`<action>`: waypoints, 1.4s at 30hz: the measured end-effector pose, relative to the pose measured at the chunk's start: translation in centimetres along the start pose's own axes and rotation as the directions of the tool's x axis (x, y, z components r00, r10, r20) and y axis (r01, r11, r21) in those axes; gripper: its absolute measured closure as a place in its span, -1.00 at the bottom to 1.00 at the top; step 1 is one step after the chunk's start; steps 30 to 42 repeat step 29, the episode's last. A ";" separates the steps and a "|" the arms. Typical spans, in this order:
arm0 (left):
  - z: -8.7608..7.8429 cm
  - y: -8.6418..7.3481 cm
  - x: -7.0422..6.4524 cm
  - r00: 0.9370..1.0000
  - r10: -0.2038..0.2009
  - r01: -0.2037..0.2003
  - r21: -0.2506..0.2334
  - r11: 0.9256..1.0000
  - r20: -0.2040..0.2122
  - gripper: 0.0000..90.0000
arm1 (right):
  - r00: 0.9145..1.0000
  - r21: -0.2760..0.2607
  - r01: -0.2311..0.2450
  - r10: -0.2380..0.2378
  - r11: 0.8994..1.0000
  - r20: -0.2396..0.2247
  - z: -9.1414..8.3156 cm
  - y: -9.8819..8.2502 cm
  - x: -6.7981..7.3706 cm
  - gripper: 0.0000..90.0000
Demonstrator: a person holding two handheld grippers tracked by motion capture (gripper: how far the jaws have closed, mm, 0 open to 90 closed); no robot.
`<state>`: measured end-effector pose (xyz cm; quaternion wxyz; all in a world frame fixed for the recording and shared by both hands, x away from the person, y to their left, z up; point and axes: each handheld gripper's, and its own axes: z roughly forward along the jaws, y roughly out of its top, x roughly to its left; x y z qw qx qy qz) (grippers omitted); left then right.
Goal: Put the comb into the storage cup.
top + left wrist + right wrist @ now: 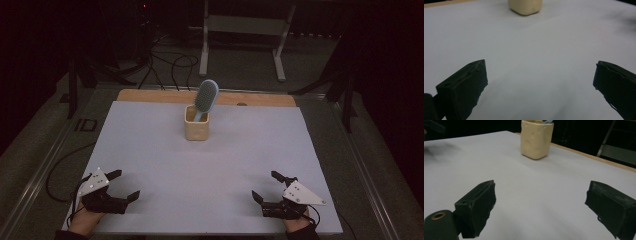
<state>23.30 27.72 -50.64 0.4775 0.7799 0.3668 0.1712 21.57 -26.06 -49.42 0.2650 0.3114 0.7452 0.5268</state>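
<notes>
Hands come in at the near edge of the white surface (pixel 200 165), each holding a claw well short of the cream holder (pixel 196 125), which serves as the landmark. Left claw (pixel 127 187) sits nearest, down and to the left of the holder, its two black jaws spread wide with nothing between them; a grey three-cornered plate rides on top. In the left gripper view those jaws stand far apart over bare white sheet, and the holder (pixel 525 7) shows far ahead, cut off at the top edge. Right claw (pixel 265 186) lies down and to the right of the holder, about as far from it as the other one, likewise released and empty. In the right gripper view the parted jaws frame plain sheet, with the holder (pixel 537 138) farther on, its dimpled side facing the camera.

Farther out, the holder stands upright near the far middle of the sheet. A light blue hairbrush (pixel 205 98) stands in it, handle down inside, its bristled head up and tilted slightly right above the rim. Just beyond the holder runs the wooden strip (pixel 150 96) of the surface's far edge.
</notes>
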 end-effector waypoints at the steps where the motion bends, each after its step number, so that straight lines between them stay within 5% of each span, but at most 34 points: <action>1: 0.0 0.0 0.1 1.000 -0.003 0.003 -0.002 1.000 -0.003 -1.00 | 1.000 -0.001 0.001 -0.001 1.000 0.000 0.0 0.0 0.0 -0.81; 5: 0.0 -0.1 0.1 0.999 -0.012 0.012 -0.001 1.000 -0.049 -1.00 | 1.000 -0.001 -0.002 0.002 1.000 0.000 -0.1 0.0 0.0 -0.81; 23: -0.1 -0.1 -0.1 0.991 -0.015 0.010 -0.044 0.999 -0.129 -1.00 | 1.000 0.001 0.003 -0.003 1.000 -0.009 0.2 0.0 0.1 -0.81; 42: -0.3 -0.1 0.0 0.991 -0.026 0.017 -0.064 0.998 -0.133 -1.00 | 1.000 -0.002 0.000 0.000 1.000 -0.007 0.1 0.0 0.1 -0.81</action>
